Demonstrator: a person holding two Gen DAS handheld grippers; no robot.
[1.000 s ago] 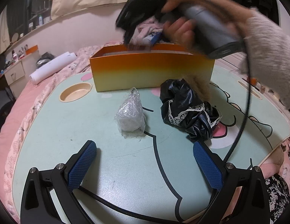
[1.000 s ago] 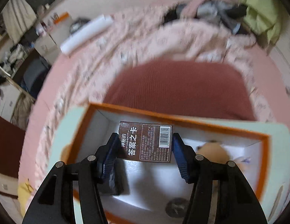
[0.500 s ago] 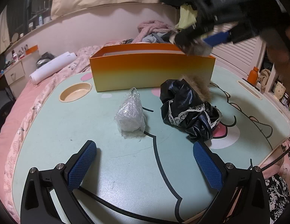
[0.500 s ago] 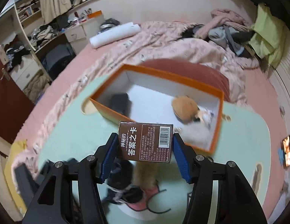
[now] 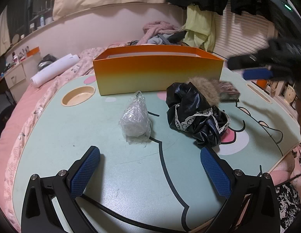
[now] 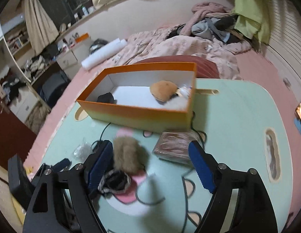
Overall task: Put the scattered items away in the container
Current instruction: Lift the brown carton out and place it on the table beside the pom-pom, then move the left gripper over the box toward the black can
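The orange box [image 5: 158, 71] stands at the table's far side; in the right wrist view [image 6: 134, 112] it holds a tan plush, a black item and something white. A clear plastic-wrapped lump [image 5: 135, 121], a black lace-trimmed cloth [image 5: 197, 116], a brown fur piece [image 5: 206, 88] and a brown card box [image 5: 228, 93] lie on the table. My left gripper [image 5: 150, 172] is open and empty near the table's front. My right gripper [image 6: 150, 167] is open and empty above the fur piece [image 6: 127, 155], with the card box [image 6: 173, 147] just ahead of its right finger.
The mint cartoon table [image 5: 92, 136] has a round cup recess [image 5: 78, 98] at the left and slots at the right. A pink bed with a rolled white paper [image 5: 55, 69] and piled clothes lies behind. A black cable runs across the table front.
My right gripper pulled back from over the orange box and opened. The brown card box it held now lies on the table beside the orange box. My left gripper has not moved.
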